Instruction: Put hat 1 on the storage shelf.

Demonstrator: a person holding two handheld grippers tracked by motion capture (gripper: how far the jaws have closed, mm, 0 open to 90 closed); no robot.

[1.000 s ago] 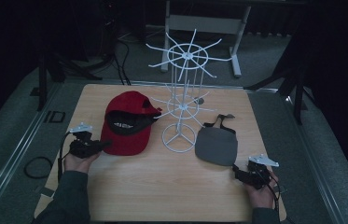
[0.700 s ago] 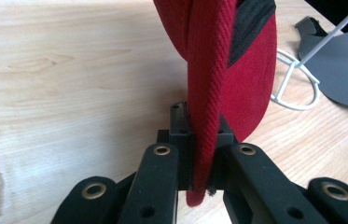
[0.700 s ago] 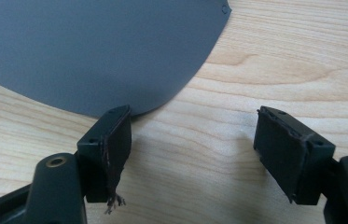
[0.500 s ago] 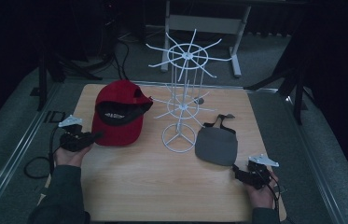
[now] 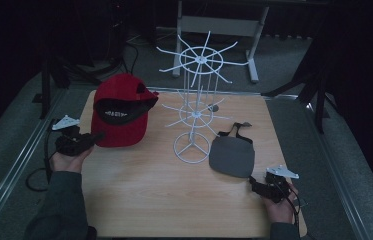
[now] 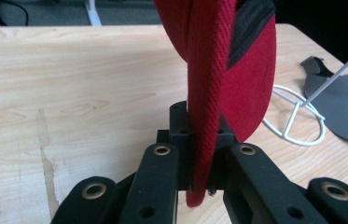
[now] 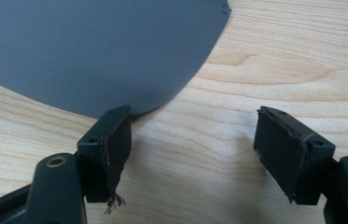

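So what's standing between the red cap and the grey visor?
In the high view, the white wire rack stands between the red cap and the grey visor; its ring base rests on the wooden table.

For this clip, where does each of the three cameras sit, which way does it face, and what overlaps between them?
High view: above the person's side, facing forward and down on the pale wooden table; both forearms and claws enter from below.
Left gripper view: rides the left claw, looking along its jaws, shut on the red fabric cap.
Right gripper view: rides the right claw, jaws apart, facing the grey visor.
Shared: the high and left gripper views both show the white wire rack.
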